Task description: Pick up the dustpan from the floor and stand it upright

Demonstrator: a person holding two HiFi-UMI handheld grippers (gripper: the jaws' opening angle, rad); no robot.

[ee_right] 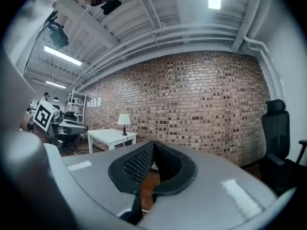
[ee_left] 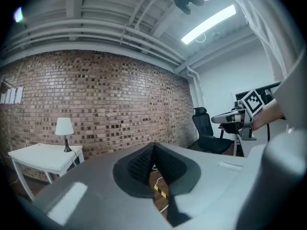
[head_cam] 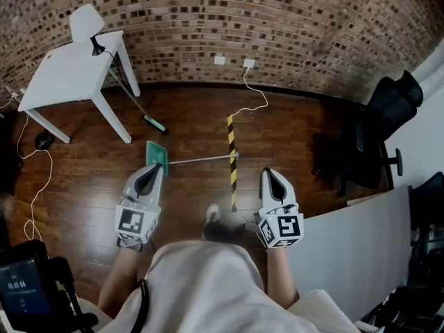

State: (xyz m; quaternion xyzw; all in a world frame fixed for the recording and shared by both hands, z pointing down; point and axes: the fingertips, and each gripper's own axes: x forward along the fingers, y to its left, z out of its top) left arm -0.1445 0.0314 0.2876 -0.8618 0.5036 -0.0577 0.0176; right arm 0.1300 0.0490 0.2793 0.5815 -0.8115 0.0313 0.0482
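The dustpan (head_cam: 157, 155) lies flat on the wooden floor, a green pan with a long thin metal handle (head_cam: 205, 159) running to the right. My left gripper (head_cam: 150, 174) is held level above the floor; in the head view its tip sits just below the green pan. Its jaws are shut and empty, as the left gripper view (ee_left: 153, 146) shows. My right gripper (head_cam: 270, 175) hangs to the right of the handle's end, also shut with nothing in it (ee_right: 153, 143). Neither gripper touches the dustpan.
A broom (head_cam: 136, 104) with a green head leans by the white table (head_cam: 66, 75), which carries a lamp (head_cam: 86, 22). A yellow-black tape strip (head_cam: 232, 164) crosses the floor. A black office chair (head_cam: 378, 134) and a white panel (head_cam: 347, 248) stand at the right.
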